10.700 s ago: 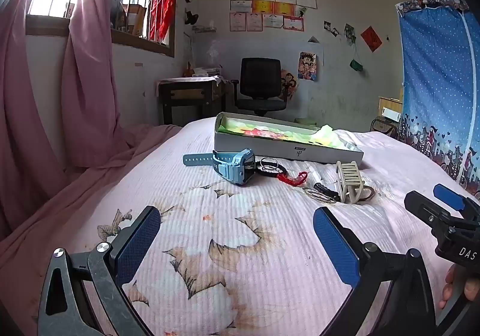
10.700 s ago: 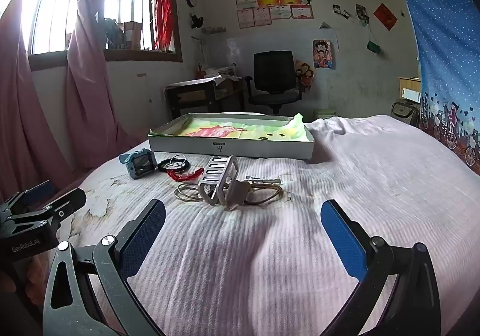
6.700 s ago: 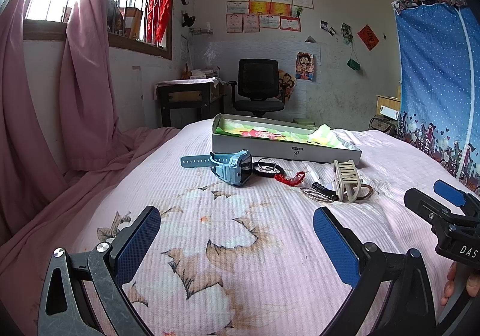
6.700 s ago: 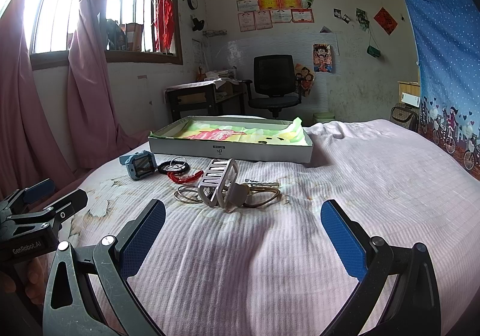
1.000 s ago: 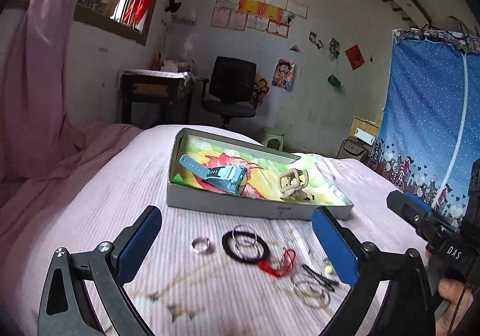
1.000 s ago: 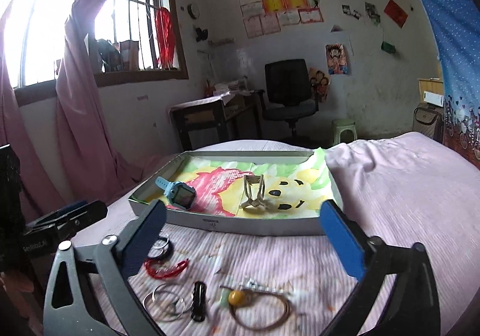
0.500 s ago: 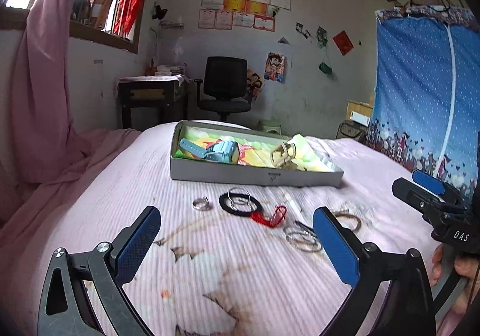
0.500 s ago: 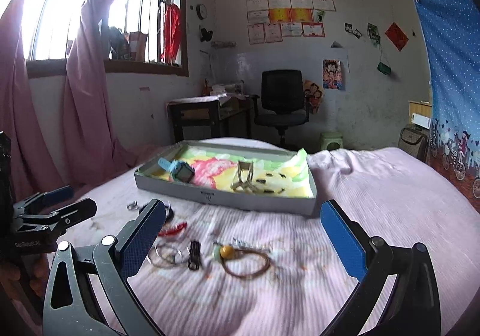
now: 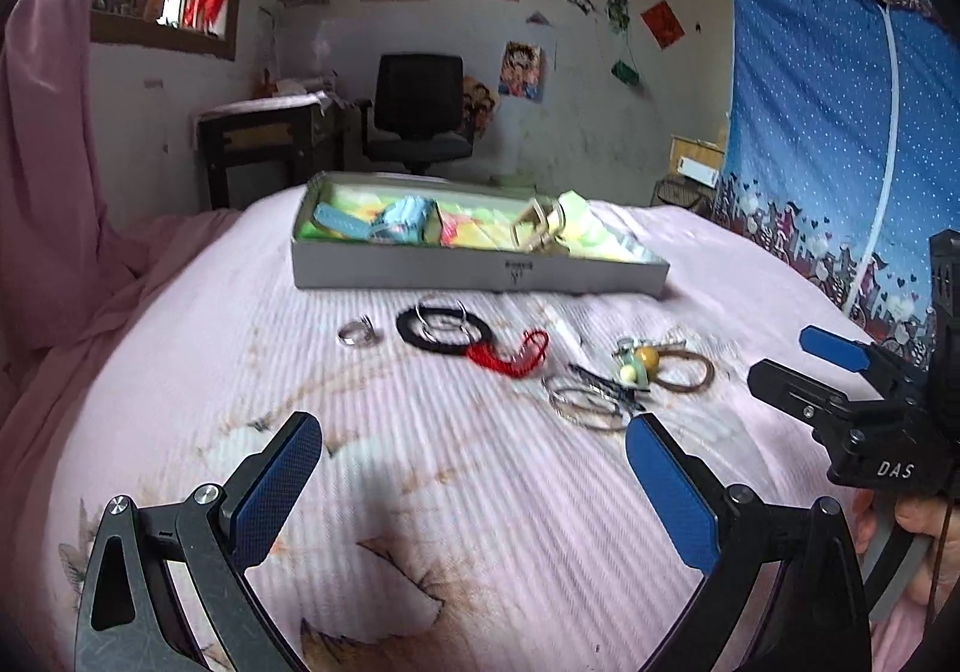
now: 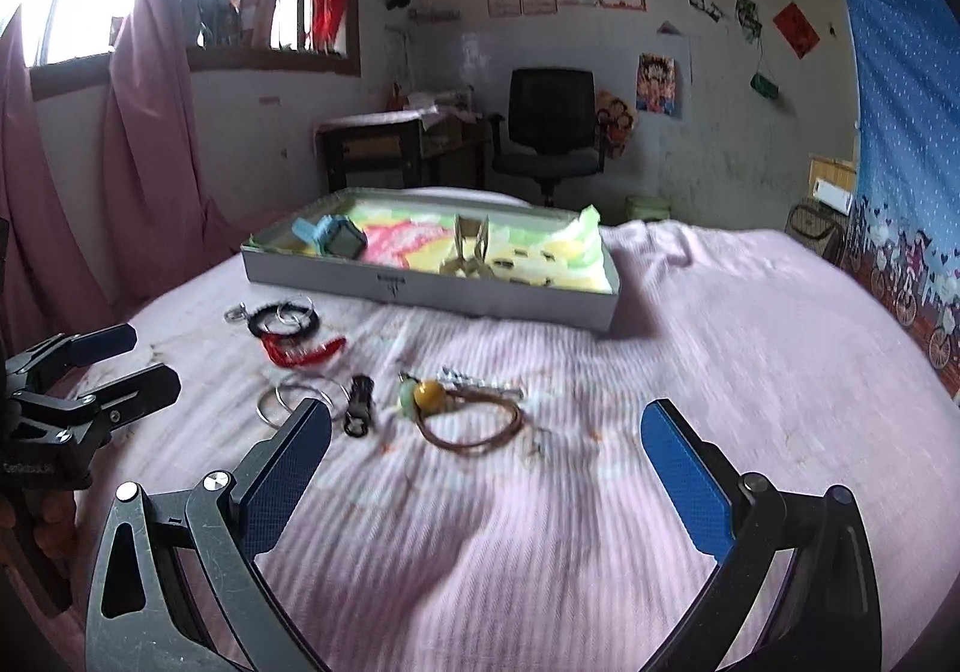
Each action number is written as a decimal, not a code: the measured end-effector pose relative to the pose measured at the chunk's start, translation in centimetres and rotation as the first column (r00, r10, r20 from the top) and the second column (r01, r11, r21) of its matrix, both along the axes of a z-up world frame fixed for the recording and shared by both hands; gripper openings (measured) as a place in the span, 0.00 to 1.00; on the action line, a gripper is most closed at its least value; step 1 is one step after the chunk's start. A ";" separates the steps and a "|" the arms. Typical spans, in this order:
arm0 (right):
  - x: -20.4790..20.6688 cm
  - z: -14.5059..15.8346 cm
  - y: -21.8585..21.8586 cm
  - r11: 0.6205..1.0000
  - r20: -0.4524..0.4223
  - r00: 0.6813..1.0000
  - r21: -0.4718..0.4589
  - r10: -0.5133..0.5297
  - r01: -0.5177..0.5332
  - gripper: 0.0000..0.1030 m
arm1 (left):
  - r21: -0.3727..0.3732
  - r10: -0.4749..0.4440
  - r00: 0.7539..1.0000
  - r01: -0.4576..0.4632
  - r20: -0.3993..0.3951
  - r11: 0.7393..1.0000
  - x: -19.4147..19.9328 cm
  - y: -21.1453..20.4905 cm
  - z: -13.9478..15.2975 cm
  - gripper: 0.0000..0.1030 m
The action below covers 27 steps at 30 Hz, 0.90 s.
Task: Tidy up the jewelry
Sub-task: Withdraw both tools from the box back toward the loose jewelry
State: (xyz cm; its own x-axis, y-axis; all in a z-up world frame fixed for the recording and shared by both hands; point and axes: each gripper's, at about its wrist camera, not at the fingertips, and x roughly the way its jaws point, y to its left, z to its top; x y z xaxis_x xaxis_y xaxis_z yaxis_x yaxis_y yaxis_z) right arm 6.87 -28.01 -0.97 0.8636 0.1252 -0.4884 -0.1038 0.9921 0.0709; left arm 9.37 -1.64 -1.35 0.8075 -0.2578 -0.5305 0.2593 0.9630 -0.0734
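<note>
- jewelry, left wrist view: a ring (image 9: 358, 335), a black bracelet (image 9: 443, 331) and a red cord (image 9: 510, 357) lie loose on the bed (image 9: 180, 372), short of the box (image 9: 480, 273), which already holds a blue watch (image 9: 401, 219) and a hair claw (image 9: 536, 233). the left gripper (image 9: 474, 486) hangs empty, fingers wide apart, with the loose pieces ahead of it.
- right wrist view: the right gripper (image 10: 486, 468) is likewise spread and empty. a beaded cord (image 10: 465, 414) lies just ahead between its fingers, long axis across them, so the right hand looks nearer to it; thin bangles (image 10: 294, 399) and a black clip (image 10: 359, 406) sit by its left finger.
</note>
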 end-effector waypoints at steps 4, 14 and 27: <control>0.7 -1.0 -0.2 0.999 -0.053 0.999 0.038 -0.002 0.004 0.99 | 0.001 -0.012 0.999 0.012 -0.044 1.000 0.5 -0.2 -0.7 0.99; 2.0 -1.8 0.6 1.000 -0.100 0.995 0.018 0.002 0.000 0.99 | -0.015 -0.063 0.996 0.062 -0.065 0.998 1.0 -0.7 -0.8 0.99; 4.2 -2.8 0.1 0.997 -0.160 0.987 0.070 -0.005 0.016 0.66 | -0.069 -0.191 0.977 0.184 -0.101 0.980 2.7 -2.3 -0.8 0.67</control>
